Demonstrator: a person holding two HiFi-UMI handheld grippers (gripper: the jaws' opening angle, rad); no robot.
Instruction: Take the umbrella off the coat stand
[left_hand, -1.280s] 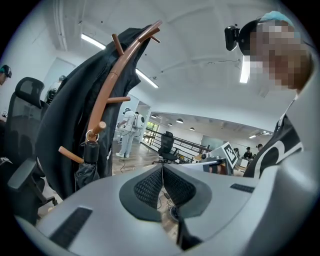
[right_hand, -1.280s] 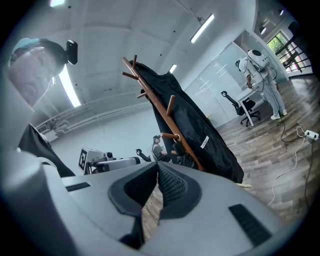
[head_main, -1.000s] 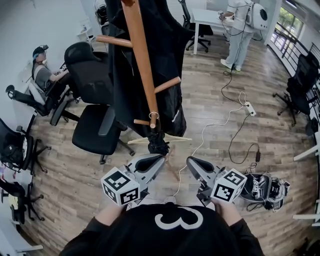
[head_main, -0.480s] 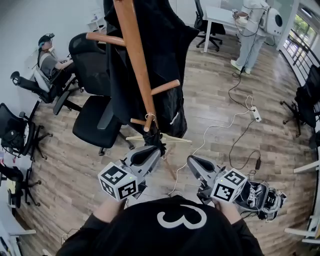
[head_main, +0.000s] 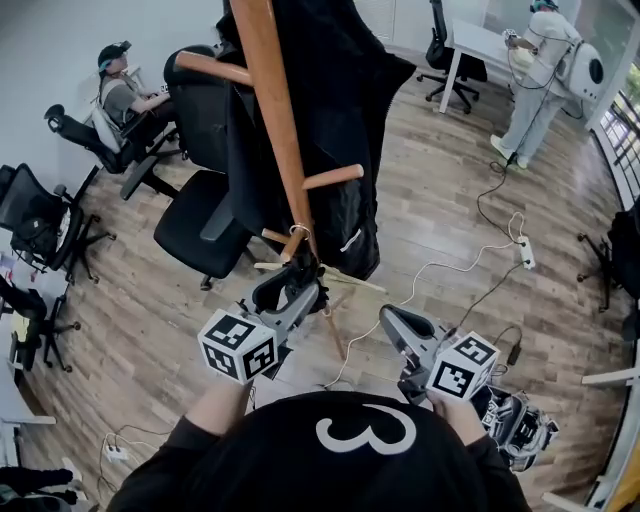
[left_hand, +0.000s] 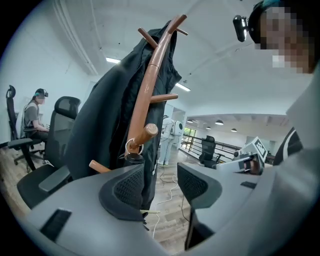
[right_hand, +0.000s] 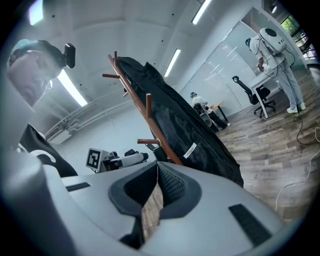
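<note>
Left gripper (head_main: 298, 280) jaws just opened — nothing gripped, umbrella (left_hand: 134, 159) beside, right gripper (head_main: 390, 320) closed, empty

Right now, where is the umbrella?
In the head view, the umbrella hangs at centre by its ring from a low peg of the stand, in front of the black coat.

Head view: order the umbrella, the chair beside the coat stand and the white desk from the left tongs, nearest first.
1. Umbrella: at the tips of the left tongs, whose jaws have just been opening; not gripped.
2. Chair: left, beside the coat stand.
3. White desk: far upper right.
</note>
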